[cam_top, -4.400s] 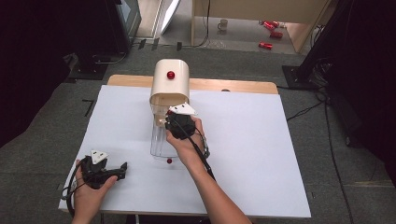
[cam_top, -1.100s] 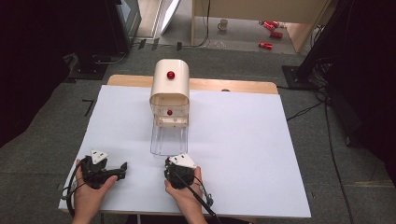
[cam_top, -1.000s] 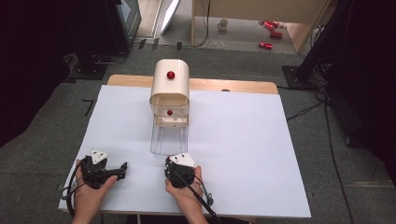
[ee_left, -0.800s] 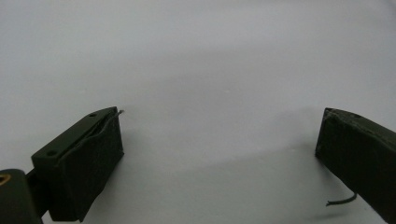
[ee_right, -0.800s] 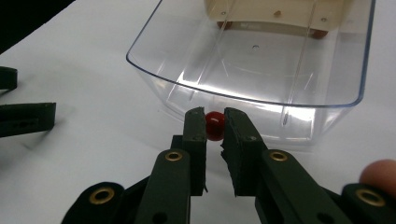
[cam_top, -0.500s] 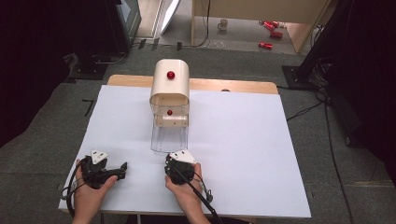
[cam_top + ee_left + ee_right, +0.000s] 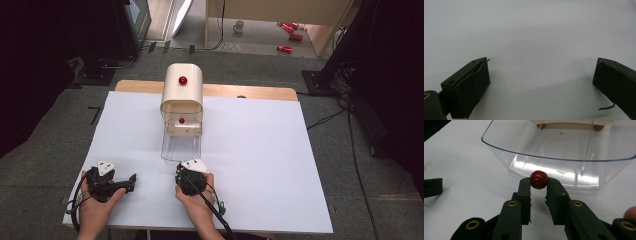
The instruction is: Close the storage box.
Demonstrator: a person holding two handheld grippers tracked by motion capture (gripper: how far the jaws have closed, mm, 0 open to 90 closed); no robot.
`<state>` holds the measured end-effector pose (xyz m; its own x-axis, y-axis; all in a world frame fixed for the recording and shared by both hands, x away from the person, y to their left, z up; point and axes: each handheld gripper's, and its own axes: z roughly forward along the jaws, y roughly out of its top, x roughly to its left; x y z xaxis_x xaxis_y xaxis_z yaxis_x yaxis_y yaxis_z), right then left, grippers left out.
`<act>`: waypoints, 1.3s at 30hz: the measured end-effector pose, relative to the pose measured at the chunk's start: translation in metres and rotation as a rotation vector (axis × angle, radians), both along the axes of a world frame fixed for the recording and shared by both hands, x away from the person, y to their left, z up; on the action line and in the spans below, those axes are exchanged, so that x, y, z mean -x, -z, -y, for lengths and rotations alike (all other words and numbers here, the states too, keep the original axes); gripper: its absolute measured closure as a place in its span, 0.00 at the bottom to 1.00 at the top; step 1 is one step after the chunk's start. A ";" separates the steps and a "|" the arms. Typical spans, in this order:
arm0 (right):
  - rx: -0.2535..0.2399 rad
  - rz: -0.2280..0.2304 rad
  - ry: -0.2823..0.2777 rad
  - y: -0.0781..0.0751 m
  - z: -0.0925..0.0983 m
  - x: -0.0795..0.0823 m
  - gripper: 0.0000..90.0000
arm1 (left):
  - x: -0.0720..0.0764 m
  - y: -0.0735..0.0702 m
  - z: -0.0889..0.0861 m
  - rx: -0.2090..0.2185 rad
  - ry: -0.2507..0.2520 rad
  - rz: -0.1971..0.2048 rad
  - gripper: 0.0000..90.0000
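A small red ball (image 7: 538, 179) is pinched at the very tips of my right gripper (image 7: 538, 183), which is shut on it just above the white sheet. Right in front of it stands a clear plastic tray (image 7: 559, 147), its near wall a short way beyond the ball. In the high view my right gripper (image 7: 187, 172) sits at the tray's (image 7: 181, 146) near end. My left gripper (image 7: 131, 181) rests on the sheet at the front left. Its jaws stand wide open with nothing between them (image 7: 541, 77).
A cream rounded box (image 7: 182, 95) stands behind the tray with a red ball (image 7: 183, 80) on top and another red ball (image 7: 181, 120) in its opening. The white sheet (image 7: 260, 150) covers the table. One jaw of the left gripper (image 7: 432, 186) lies off to the left.
My right hand has come back from the tray to the front of the sheet. The ball that lay on the sheet is now between its jaws. The left gripper has stayed put.
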<state>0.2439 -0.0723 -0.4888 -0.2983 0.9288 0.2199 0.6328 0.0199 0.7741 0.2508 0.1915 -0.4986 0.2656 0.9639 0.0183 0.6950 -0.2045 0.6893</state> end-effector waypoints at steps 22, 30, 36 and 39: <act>0.010 0.025 0.015 -0.022 0.005 -0.043 0.84 | 0.000 0.000 0.000 0.000 0.000 0.000 0.01; 0.033 0.032 0.017 -0.020 0.004 -0.062 0.84 | 0.000 0.000 0.000 0.002 -0.001 0.000 0.01; 0.028 0.043 0.020 -0.018 0.004 -0.073 0.84 | 0.000 0.000 0.000 0.000 0.000 -0.001 0.01; 0.031 0.045 0.020 -0.018 0.003 -0.076 0.83 | 0.000 0.000 0.000 0.000 0.000 -0.001 0.01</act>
